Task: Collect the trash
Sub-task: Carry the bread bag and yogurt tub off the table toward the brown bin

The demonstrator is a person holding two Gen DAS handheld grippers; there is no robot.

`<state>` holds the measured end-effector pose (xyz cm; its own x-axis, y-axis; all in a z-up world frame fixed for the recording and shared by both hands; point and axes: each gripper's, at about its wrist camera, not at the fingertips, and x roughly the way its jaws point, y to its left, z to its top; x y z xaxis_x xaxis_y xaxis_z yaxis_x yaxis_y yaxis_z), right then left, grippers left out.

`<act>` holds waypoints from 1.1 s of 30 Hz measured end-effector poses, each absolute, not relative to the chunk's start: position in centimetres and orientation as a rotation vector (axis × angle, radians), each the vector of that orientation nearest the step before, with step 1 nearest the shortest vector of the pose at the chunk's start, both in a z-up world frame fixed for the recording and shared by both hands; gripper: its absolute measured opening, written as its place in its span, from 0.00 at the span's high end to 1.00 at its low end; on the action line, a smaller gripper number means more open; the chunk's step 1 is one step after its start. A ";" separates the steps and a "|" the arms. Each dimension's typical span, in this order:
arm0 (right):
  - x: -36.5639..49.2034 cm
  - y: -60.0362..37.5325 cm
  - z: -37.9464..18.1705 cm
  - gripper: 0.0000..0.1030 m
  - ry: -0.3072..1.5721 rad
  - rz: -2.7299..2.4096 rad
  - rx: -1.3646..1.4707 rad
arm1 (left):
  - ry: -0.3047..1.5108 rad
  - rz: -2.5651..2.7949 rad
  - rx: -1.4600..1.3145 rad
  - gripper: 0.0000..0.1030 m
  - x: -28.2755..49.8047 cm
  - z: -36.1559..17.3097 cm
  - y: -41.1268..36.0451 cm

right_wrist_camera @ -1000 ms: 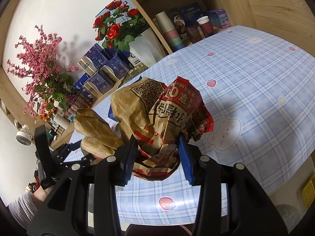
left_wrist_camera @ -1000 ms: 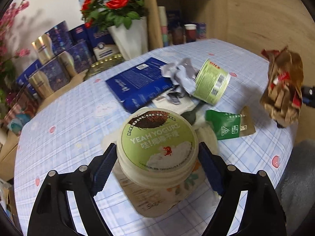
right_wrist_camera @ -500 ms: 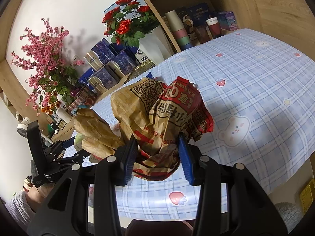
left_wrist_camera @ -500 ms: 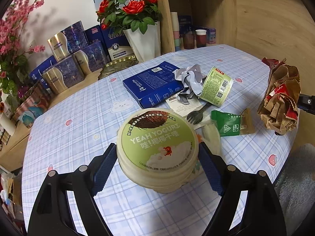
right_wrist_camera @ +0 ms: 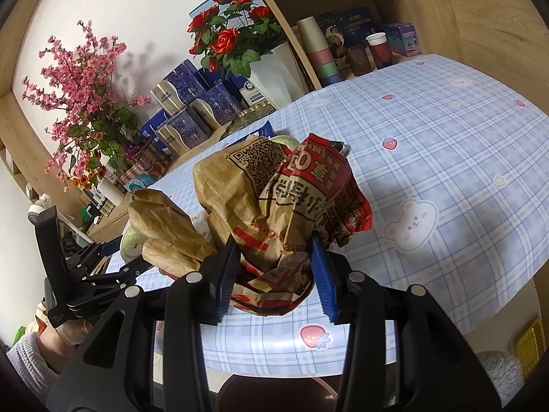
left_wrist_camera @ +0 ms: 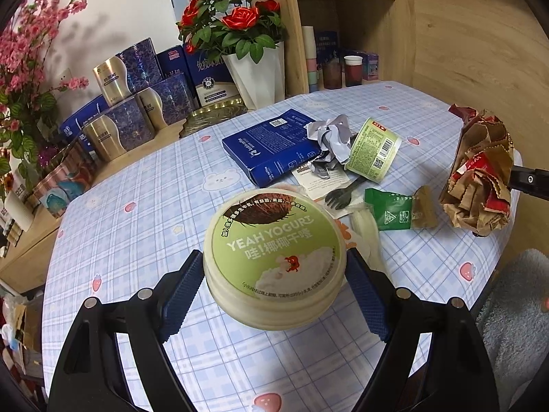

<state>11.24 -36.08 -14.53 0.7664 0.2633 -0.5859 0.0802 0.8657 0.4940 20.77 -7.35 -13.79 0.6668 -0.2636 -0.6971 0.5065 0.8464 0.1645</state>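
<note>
My left gripper [left_wrist_camera: 274, 292] is shut on a round green-lidded yogurt tub [left_wrist_camera: 272, 247] and holds it above the table. My right gripper [right_wrist_camera: 274, 274] is shut on a crumpled brown and red paper bag [right_wrist_camera: 274, 206], lifted near the table's edge; the bag also shows at the right in the left wrist view [left_wrist_camera: 480, 171]. On the table lie a tipped green cup [left_wrist_camera: 374, 154], crumpled grey paper [left_wrist_camera: 329, 137], a green wrapper [left_wrist_camera: 391, 209], a dark fork [left_wrist_camera: 339, 195] and a flat blue box [left_wrist_camera: 274, 144].
The blue checked tablecloth [left_wrist_camera: 137, 233] covers the table. Behind it stand a white vase of red roses [left_wrist_camera: 257, 68], gold and blue gift boxes [left_wrist_camera: 137, 110], pink flowers [left_wrist_camera: 27, 86] and a wooden shelf with cups [left_wrist_camera: 343, 65]. A grey rug [left_wrist_camera: 514, 309] lies at the right.
My left gripper has lifted the yogurt tub up and back from the table, so more of the table shows. The right gripper has drawn back a little with the paper bag.
</note>
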 end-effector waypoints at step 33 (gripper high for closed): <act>5.9 -30.2 -14.1 0.58 0.740 0.194 0.340 | 0.764 -0.311 0.140 0.22 9.1 -12.8 -1.2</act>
<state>5.89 -30.19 -14.08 0.7241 0.2907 -0.6255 -0.0536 0.9278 0.3692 9.14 -1.18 -12.85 0.6794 -0.2253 -0.6983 0.3265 0.9451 0.0126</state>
